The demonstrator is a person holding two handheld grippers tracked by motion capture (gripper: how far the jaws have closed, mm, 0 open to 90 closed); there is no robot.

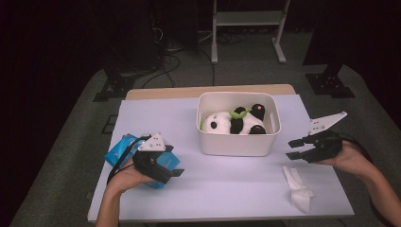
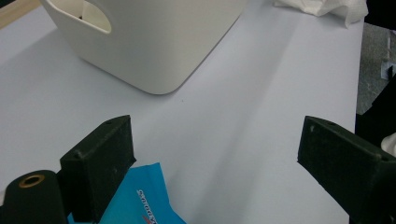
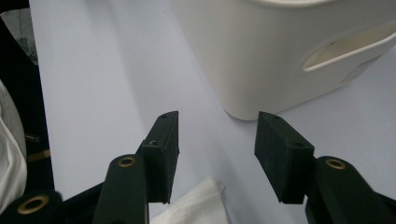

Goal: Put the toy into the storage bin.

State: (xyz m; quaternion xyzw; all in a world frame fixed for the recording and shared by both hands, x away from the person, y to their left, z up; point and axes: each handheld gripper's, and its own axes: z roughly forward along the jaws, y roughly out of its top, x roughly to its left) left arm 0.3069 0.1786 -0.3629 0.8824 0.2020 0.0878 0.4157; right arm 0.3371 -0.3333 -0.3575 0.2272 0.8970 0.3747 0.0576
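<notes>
At the left of the table (image 1: 156,118), the left gripper (image 1: 176,173) hung over a blue packet (image 1: 124,146), its jaws spread wide and clamping nothing. In the left gripper view the packet's corner (image 2: 140,196) lay just under and beside the left-hand jaw, touching neither pad, while bare tabletop filled the gap between the jaws.

Ahead of that gripper and to its right stood a white bin (image 1: 239,142), with a toy panda (image 1: 234,122) lying inside it.

At the right, the right gripper (image 1: 294,149) pointed toward the bin's side, jaws parted and gripping nothing. In the right gripper view the bin (image 3: 280,56) stood close ahead, apart from the pads. A crumpled white tissue (image 1: 298,187) lay on the table just below and behind that gripper; its edge (image 3: 196,205) showed beneath the jaws, untouched.
</notes>
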